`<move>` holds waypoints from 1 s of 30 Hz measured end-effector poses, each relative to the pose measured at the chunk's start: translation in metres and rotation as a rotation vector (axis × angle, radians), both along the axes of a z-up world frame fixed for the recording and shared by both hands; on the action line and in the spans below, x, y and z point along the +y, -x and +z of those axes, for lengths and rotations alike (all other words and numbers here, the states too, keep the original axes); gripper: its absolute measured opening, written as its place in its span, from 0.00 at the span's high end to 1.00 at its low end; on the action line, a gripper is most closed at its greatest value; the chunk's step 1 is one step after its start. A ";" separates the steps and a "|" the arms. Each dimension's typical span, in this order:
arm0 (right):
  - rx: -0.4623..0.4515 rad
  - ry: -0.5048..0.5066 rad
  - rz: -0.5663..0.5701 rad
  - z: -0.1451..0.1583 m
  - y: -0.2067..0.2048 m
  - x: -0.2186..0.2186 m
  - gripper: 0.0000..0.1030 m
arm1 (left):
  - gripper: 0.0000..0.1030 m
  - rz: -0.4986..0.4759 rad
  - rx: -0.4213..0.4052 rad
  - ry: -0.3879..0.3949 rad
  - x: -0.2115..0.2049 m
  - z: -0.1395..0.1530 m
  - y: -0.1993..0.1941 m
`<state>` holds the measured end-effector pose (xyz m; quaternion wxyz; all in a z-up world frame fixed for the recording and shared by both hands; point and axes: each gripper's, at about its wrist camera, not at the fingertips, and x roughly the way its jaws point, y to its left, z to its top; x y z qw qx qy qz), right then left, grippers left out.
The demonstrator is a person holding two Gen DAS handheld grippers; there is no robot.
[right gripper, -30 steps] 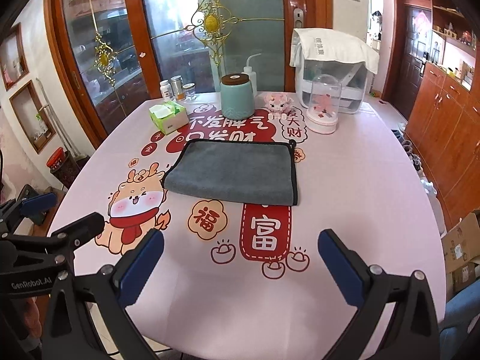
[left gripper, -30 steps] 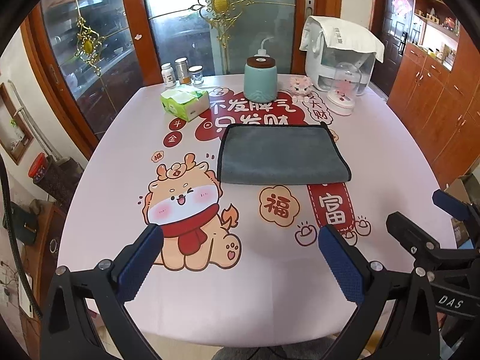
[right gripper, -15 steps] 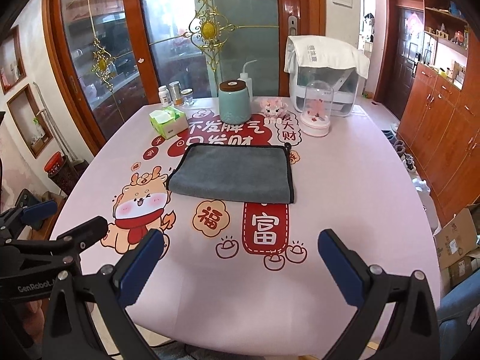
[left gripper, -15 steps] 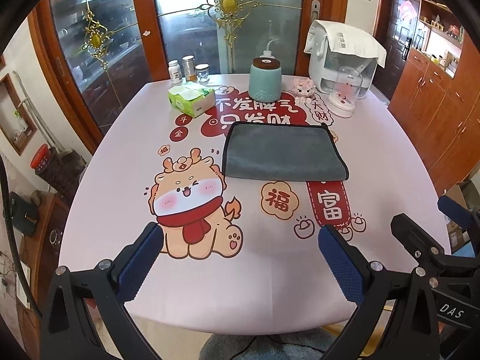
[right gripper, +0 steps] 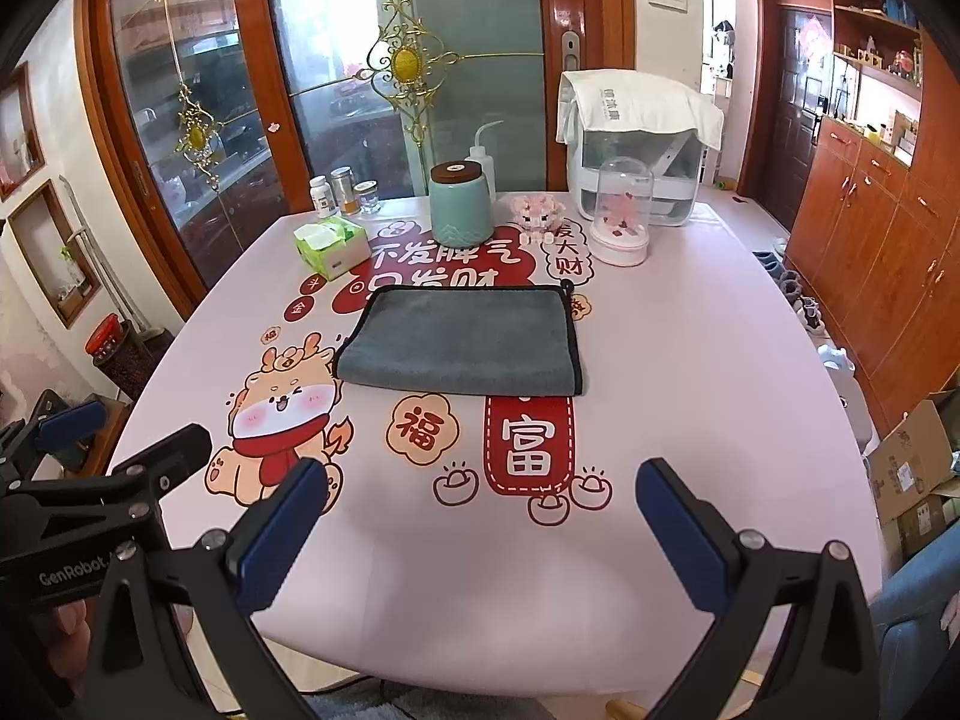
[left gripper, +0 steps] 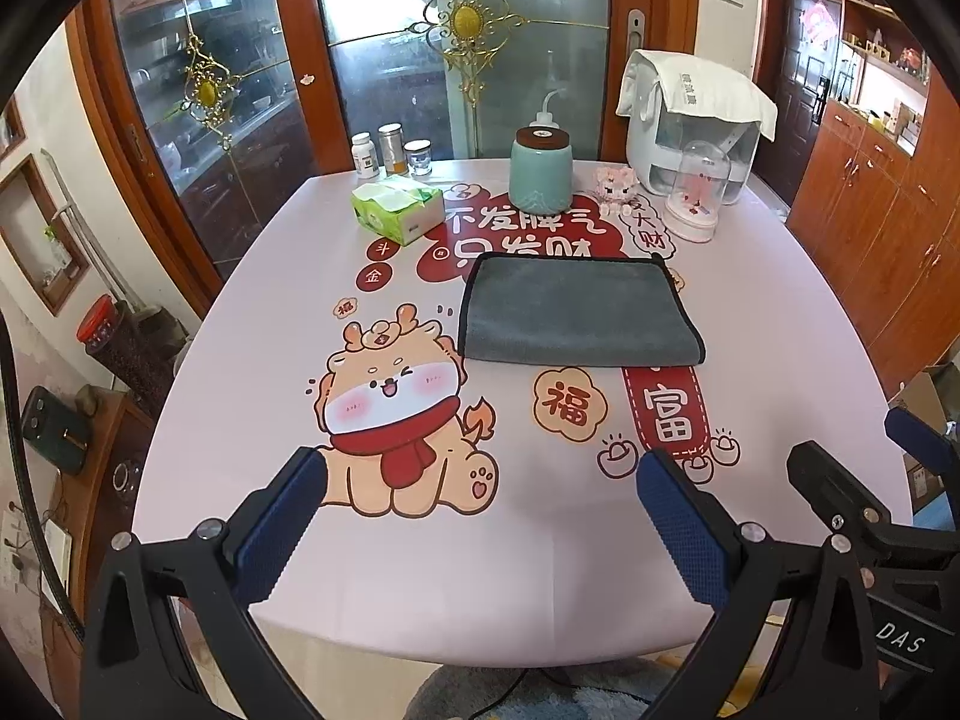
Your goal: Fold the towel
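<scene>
Left gripper (left gripper: 480,492) is released, jaws spread wide and holding nothing; right gripper (right gripper: 480,498) is in the same condition, spread and empty. Both hang over the near edge of the table (left gripper: 780,300), well short of the towel (left gripper: 576,312). The towel, grey with dark piping, lies flat at mid-table, apparently already folded once, its rounded fold along the near side. Just beyond the towel stand a teal jar (left gripper: 540,171), a tissue box (left gripper: 399,213) and a domed ornament (left gripper: 699,192). Assessment: any further fold calls for each gripper to pinch one corner on the same short side, through all layers, then lift low and carry it across evenly, clear of the items behind the towel. Legible markings: "GenRobot" on the left gripper's body in the right view, "DAS" on the right gripper's body in the left view; the tablecloth print includes "福" and "富" just nearer than the towel.
</scene>
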<state>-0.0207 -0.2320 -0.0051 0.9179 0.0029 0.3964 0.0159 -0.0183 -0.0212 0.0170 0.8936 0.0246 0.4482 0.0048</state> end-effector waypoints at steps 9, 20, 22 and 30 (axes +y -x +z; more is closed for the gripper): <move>0.013 -0.006 -0.004 -0.002 0.000 0.004 0.00 | 0.00 0.011 0.021 0.013 0.006 -0.004 -0.004; 0.023 -0.004 -0.015 -0.003 -0.001 0.008 0.00 | 0.00 0.007 0.025 0.012 0.010 -0.007 -0.005; 0.024 -0.005 -0.015 -0.003 -0.001 0.008 0.00 | 0.00 0.008 0.026 0.011 0.009 -0.007 -0.005; 0.026 -0.003 -0.016 -0.003 -0.001 0.010 0.00 | 0.00 0.004 0.033 0.018 0.012 -0.010 -0.005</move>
